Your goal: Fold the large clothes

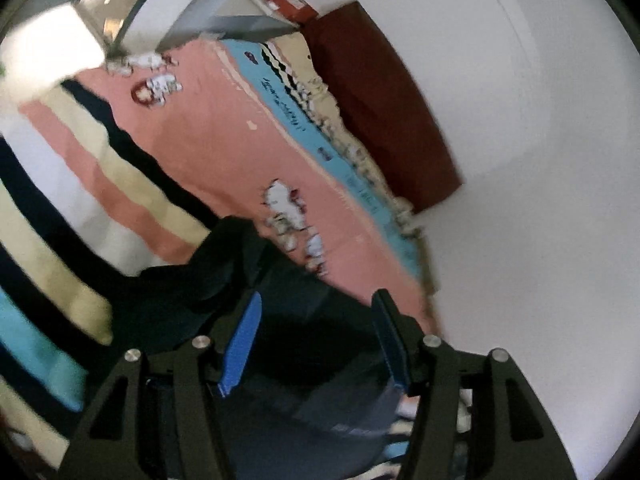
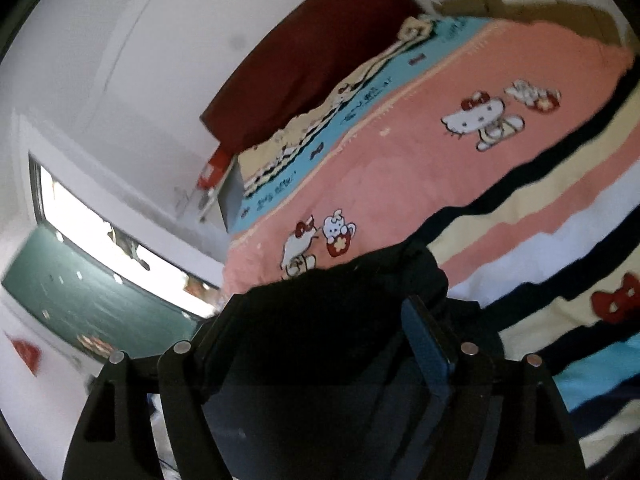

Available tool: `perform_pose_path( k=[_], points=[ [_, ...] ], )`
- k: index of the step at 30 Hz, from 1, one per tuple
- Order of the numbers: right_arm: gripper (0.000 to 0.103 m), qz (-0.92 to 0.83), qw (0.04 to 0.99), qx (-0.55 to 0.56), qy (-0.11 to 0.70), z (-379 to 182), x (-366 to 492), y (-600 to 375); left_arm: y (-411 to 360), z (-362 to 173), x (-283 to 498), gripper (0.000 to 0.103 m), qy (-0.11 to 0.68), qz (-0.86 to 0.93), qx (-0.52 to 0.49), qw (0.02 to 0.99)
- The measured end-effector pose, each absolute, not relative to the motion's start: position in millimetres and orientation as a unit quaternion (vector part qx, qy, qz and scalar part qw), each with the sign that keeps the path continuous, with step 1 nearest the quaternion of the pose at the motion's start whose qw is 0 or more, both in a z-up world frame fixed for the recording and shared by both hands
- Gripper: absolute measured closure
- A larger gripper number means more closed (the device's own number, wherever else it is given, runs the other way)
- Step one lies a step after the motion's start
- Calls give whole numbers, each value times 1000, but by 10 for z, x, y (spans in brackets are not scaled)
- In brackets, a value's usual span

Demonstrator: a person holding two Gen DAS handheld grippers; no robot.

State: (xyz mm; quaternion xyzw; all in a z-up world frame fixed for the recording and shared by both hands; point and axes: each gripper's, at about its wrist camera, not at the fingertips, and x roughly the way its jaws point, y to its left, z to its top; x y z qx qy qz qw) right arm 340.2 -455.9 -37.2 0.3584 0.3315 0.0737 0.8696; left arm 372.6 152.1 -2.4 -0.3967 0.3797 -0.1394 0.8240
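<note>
Both tools gape: left tool [image 1: 316, 312], right tool [image 2: 320, 320] half-hidden by dark garment [image 2: 320, 312].

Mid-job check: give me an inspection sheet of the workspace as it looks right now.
Surface: bed with striped cartoon blanket.
Job's things: dark garment bunched at the blanket's near edge.
Clutter: red box beyond the bed.
Grippers: left gripper open, fingers either side of the garment; right gripper draped in cloth, state unclear.
Cables: nothing seen.
Surroundings: dark red headboard, white wall, window.
</note>
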Motion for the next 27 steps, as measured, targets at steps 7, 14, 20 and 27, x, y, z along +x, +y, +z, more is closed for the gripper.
perform_pose_path(
  k=[7, 14, 20, 27],
  points=[
    [25, 78, 894, 240, 369, -260, 3372, -3989, 927, -94, 3661, 47, 422, -140, -289, 848],
    [25, 95, 905, 124, 395, -326, 3642, -3381, 114, -310, 3887, 47, 439, -163, -189, 863],
    [24, 91, 903, 76, 414, -599, 4053, -3191, -334, -659, 4259, 47, 449, -122, -103, 879],
    [10, 62, 884, 65, 460, -1156, 4557, -3427, -522, -1152, 4876, 45, 473, -67, -56, 877]
  ],
)
